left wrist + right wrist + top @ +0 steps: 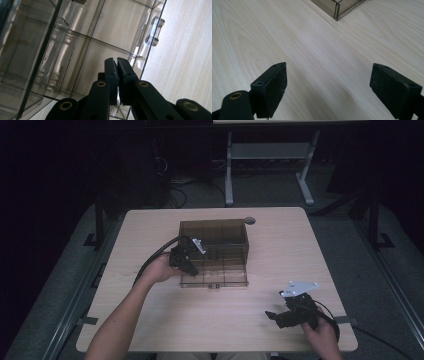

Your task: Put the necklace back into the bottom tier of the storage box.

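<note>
A smoky clear plastic compartment box (215, 237) stands open at the middle of the table, its lid (215, 280) lying flat toward me. My left gripper (191, 270) is at the box's left side, where lid and box meet. In the left gripper view this gripper (117, 62) is shut, jaws pressed together over the clear dividers (82, 35); I cannot tell whether a thin plastic edge sits between them. The lid's latch clips (155, 30) show near the wood. My right gripper (274, 318) hovers at the front right, open (328, 82) over bare wood, with the box's corner (337, 10) far ahead.
The light wooden table (150, 320) has a round cable grommet (250, 220) at its back edge. A person's forearms come in from the bottom. Behind the table stand the legs of another desk (229, 170) and cables on a dark floor.
</note>
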A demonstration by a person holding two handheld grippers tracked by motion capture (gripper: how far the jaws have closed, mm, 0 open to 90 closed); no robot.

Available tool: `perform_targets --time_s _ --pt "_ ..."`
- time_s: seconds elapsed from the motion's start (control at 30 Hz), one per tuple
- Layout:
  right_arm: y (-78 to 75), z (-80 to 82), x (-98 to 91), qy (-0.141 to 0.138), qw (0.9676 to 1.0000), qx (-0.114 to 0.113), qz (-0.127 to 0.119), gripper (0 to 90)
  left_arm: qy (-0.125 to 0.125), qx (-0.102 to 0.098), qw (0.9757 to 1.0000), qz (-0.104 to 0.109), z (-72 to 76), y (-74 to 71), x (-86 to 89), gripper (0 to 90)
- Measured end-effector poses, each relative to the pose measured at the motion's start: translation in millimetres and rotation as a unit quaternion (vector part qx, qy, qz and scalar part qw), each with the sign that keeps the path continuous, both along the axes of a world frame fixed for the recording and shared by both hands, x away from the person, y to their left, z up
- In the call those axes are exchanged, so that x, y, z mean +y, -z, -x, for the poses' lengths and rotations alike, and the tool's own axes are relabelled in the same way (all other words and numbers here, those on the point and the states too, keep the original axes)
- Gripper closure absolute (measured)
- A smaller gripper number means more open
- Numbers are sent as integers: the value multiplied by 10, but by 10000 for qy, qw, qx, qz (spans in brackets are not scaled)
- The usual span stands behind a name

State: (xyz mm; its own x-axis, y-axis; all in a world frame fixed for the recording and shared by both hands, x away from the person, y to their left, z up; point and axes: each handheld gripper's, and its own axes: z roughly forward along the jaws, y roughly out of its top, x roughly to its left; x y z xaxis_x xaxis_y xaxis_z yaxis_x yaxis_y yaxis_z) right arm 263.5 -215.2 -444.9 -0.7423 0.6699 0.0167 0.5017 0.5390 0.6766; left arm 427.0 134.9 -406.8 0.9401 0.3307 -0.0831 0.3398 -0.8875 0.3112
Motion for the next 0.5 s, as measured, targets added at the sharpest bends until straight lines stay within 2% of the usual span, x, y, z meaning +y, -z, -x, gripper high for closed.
perform_targets --time_s 0.37,0.5 --pt "1 2 -2 -4 10000 -3 2 137 45 48 9999 -85 -11 57 -41 866" --pt "0 3 -4 -6 10000 -8 1 138 -11 58 9999 -98 -16 71 -38 865"
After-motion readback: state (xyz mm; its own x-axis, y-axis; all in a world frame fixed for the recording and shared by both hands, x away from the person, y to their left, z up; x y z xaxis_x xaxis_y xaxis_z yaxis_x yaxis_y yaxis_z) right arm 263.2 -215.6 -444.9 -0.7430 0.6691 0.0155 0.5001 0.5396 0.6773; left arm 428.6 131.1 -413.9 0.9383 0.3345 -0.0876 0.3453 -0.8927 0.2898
